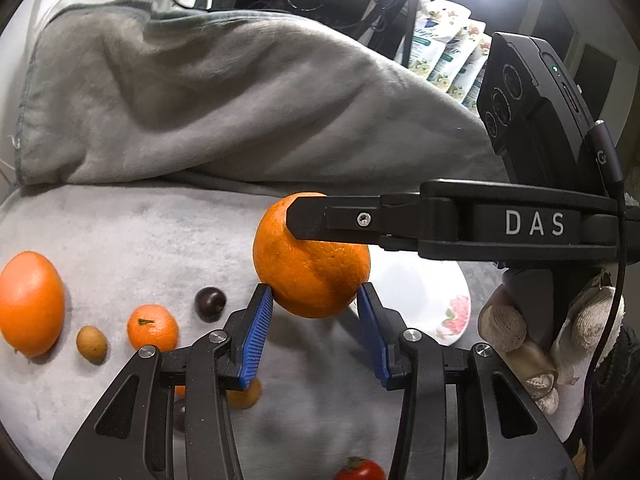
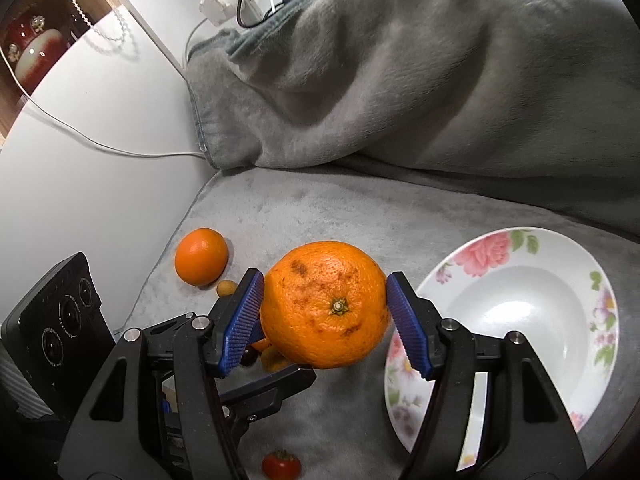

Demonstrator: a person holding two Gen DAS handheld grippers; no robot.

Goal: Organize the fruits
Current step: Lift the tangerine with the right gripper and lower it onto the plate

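On the grey blanket [image 1: 120, 216], from the left, lie a big orange [image 1: 30, 302], a small tan fruit [image 1: 92, 344], a mandarin [image 1: 152, 327] and a dark plum [image 1: 209, 303]. Mid-frame, the left gripper [image 1: 316, 306] and the right gripper [image 2: 324, 306] both clamp one large orange [image 2: 325, 303], held above the blanket. The flowered plate [image 2: 516, 320] sits just right.

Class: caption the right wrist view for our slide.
Right gripper holds a large orange above the grey blanket, beside a floral plate.
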